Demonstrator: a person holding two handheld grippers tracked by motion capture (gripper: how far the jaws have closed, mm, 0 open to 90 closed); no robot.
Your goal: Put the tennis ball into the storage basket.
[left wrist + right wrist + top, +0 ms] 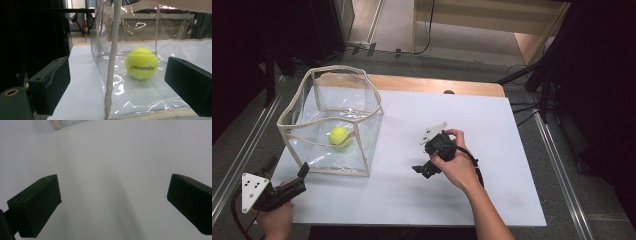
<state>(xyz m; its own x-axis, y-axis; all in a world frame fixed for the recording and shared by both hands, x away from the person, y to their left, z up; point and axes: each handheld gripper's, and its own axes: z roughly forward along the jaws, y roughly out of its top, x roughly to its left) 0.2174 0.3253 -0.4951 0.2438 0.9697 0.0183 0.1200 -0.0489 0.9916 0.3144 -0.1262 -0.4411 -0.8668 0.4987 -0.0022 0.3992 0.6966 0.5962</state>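
While the tennis ball (pixel 339 136) rests on the floor of the clear bag (pixel 362 75), the left gripper (pixel 303 172) waits just outside the bag's near corner, jaws wide and empty, aimed at it; the right gripper (pixel 418 169), also wide and empty, hovers well apart from the bag.

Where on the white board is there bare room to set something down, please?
The right half of the white board, beyond the right claw, is bare, as is the near strip between both hands. The left is crowded by the clear bin holding the tennis ball.
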